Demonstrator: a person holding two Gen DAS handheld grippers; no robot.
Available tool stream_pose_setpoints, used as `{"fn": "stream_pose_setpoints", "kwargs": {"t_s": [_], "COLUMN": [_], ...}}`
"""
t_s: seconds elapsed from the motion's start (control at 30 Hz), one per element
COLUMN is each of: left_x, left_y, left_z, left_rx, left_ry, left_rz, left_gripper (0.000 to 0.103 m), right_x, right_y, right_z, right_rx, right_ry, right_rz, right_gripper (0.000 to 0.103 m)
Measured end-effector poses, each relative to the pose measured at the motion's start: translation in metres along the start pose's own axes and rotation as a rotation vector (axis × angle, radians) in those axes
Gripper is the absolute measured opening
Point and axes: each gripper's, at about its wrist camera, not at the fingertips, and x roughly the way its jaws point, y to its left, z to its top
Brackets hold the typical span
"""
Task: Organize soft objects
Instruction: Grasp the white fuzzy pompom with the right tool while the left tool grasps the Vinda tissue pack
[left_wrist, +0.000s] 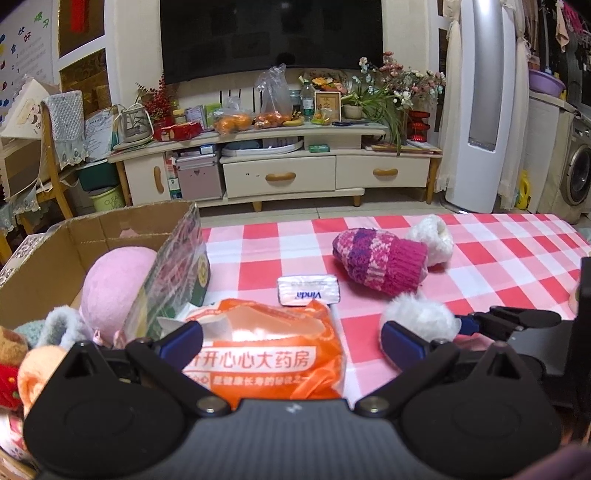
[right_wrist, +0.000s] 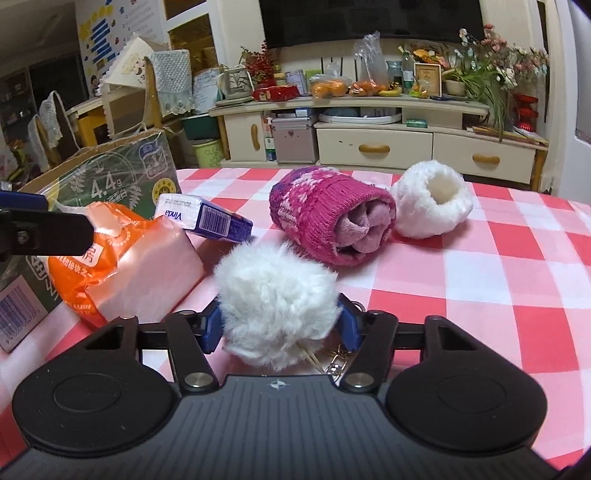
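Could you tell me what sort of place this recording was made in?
Most likely a home living room: a television above a low cabinet with fruit and flowers, and a checked tablecloth on the work table.

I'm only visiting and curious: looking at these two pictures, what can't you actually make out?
- Cardboard box: its left side is cut by the left view's edge; the pink plush hides its floor.
- Metal clip under the white pompom: half covered by fluff and the right claw.
- Orange pack: the left claw covers its lower print.
- Pink knit hat: the rolled contents are unidentifiable.
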Motion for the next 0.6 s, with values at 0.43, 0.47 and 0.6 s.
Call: {"fn": "stream_pose_setpoints", "kwargs": {"t_s": [0.43, 0.47, 0.6], "left_x": [0.045, 0.052, 0.077], "left_y": [-0.034, -0.035, -0.035], "left_z": [0.034, 0.037, 0.043], "left_rx": [0.036, 0.041, 0.048], "left_ry": [0.070, 0.082, 0.153], "left_rz": [0.056, 0.056, 0.078], "left_gripper": [0.102, 0.102, 0.101], "right_x": [-0.028, -0.029, -0.025], "right_y": [-0.031, -0.034, -0.045], "right_z": [-0.001, -0.001, -0.004], "right_rx": [0.056, 0.062, 0.094], "right_ry": [-0.040, -0.041, -0.030], "right_rz": [-0.027, -0.033, -0.041], "right_gripper": [0.068, 0.068, 0.070]}}
